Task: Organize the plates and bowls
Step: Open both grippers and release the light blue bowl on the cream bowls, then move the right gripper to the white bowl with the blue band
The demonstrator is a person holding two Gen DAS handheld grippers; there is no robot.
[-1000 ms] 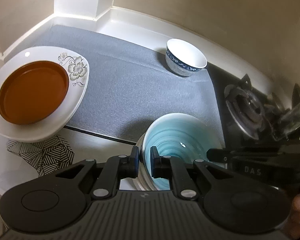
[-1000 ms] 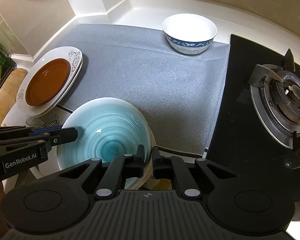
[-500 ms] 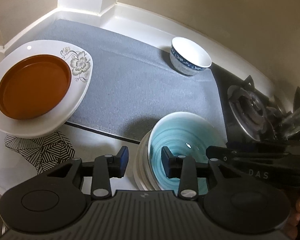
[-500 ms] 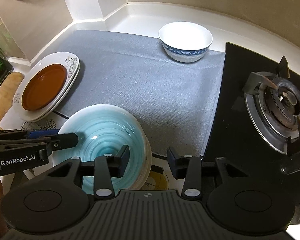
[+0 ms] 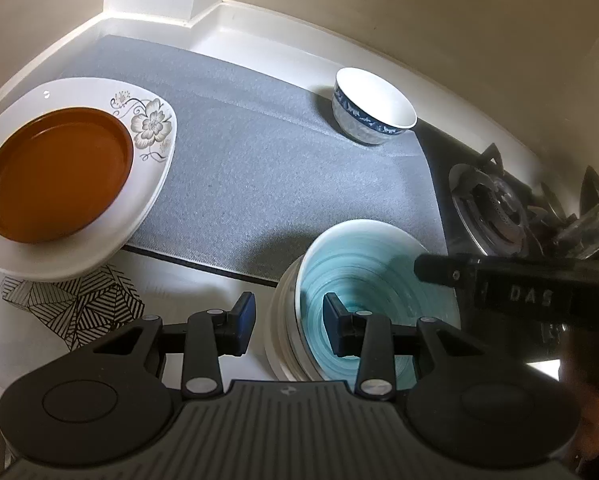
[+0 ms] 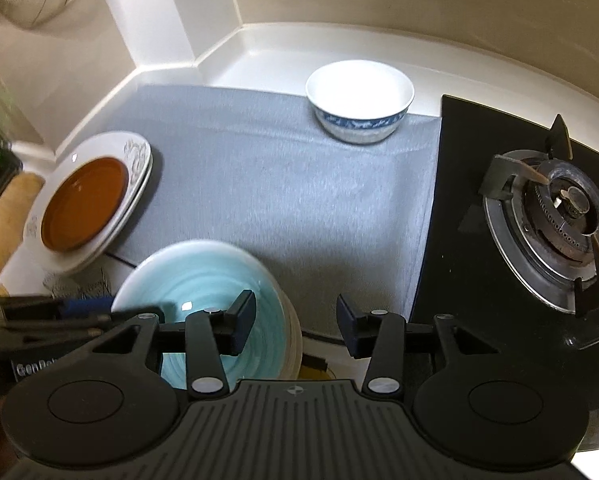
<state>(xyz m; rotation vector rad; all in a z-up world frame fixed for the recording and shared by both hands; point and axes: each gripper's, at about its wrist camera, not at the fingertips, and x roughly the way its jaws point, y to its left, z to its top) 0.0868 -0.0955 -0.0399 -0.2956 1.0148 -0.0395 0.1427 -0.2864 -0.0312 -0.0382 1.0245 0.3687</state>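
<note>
A turquoise bowl sits on a stack of white plates at the counter's front edge. My left gripper is open, its jaws astride the stack's left rim. My right gripper is open, astride the stack's right rim. A brown dish lies on white floral plates at the left. A white and blue bowl stands at the far edge of the grey mat.
A gas burner on a black hob is at the right. A glass stands beyond it. A black and white patterned coaster lies under the floral plates. Walls close the back and left.
Both grippers, shut on the turquoise bowl's rim a second ago, have opened and drawn back a little. The bowl now rests on the plate stack.
</note>
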